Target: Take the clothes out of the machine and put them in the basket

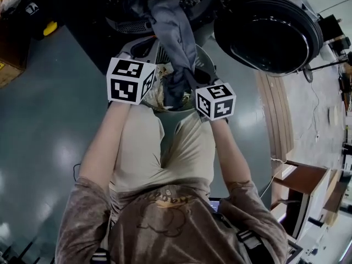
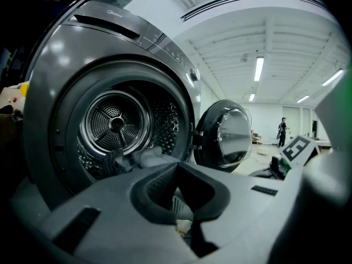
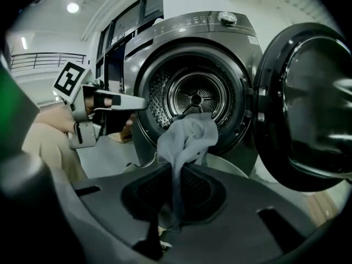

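Observation:
The dark grey washing machine [image 3: 195, 95] stands in front of me with its round door [image 3: 308, 109] swung open to the right. A grey garment [image 3: 187, 136] trails out of the drum, and my right gripper [image 3: 176, 186] is shut on it. In the head view this garment [image 1: 173, 32] stretches from the drum down to the right gripper [image 1: 192, 81], above the basket [image 1: 204, 55]. My left gripper [image 2: 180, 191] is shut with nothing in it and points at the drum [image 2: 115, 122]. More clothes [image 2: 137, 159] lie at the drum's mouth. Light clothes [image 1: 159, 87] lie in the basket.
The open door [image 1: 267, 32] juts out at the right of the machine. A wooden cabinet [image 1: 300, 180] stands at the right, a cardboard box [image 1: 8, 70] at the far left. A person [image 2: 282, 130] stands far off in the hall.

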The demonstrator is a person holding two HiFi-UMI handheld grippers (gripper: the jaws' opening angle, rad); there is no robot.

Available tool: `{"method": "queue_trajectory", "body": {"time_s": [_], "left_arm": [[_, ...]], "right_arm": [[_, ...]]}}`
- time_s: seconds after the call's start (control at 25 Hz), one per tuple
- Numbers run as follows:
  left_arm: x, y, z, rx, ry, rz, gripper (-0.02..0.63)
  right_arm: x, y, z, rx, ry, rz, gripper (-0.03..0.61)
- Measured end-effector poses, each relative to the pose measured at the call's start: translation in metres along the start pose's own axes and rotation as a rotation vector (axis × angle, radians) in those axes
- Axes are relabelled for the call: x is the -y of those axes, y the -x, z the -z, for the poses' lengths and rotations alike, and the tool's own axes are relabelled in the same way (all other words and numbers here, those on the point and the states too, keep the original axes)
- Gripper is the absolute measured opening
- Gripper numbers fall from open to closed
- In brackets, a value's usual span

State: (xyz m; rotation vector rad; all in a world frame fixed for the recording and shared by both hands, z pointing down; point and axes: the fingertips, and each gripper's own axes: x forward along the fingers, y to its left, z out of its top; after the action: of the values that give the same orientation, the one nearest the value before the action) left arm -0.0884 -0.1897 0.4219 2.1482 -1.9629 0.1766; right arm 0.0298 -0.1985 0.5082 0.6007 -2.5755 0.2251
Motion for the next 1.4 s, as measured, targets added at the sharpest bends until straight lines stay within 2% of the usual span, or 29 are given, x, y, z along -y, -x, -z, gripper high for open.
{"method": "queue_trajectory", "body": {"time_s": [0.24, 0.36, 0.72, 0.92, 1.12, 1.4], "left_arm": [[0.003, -0.001, 0.000, 0.006, -0.003, -0.002, 0.008], [0.005, -0.002, -0.001, 0.008, -0.006, 0.001, 0.008], [0.008, -0.001, -0.001, 0.008, 0.004, 0.009, 0.008], [0.005, 0.005, -0.003, 0.020, 0.018, 0.002, 0.008], [-0.002, 0.010, -0.004, 0.027, 0.018, -0.006, 0.008], [-0.016, 0.016, -0.001, 0.019, 0.015, -0.018, 0.008]], "right_arm": [[-0.033, 0.022, 0.030, -0.048, 0.007, -0.050, 0.037], [-0.033, 0.028, 0.042, -0.057, -0.028, -0.050, 0.040], [-0.023, 0.029, 0.034, -0.017, -0.077, -0.009, 0.132], [-0.018, 0.004, 0.007, 0.015, -0.038, -0.024, 0.221], [-0.005, -0.052, -0.045, 0.067, 0.018, -0.041, 0.330], [0.013, -0.138, -0.113, 0.067, 0.098, -0.036, 0.408]]}}
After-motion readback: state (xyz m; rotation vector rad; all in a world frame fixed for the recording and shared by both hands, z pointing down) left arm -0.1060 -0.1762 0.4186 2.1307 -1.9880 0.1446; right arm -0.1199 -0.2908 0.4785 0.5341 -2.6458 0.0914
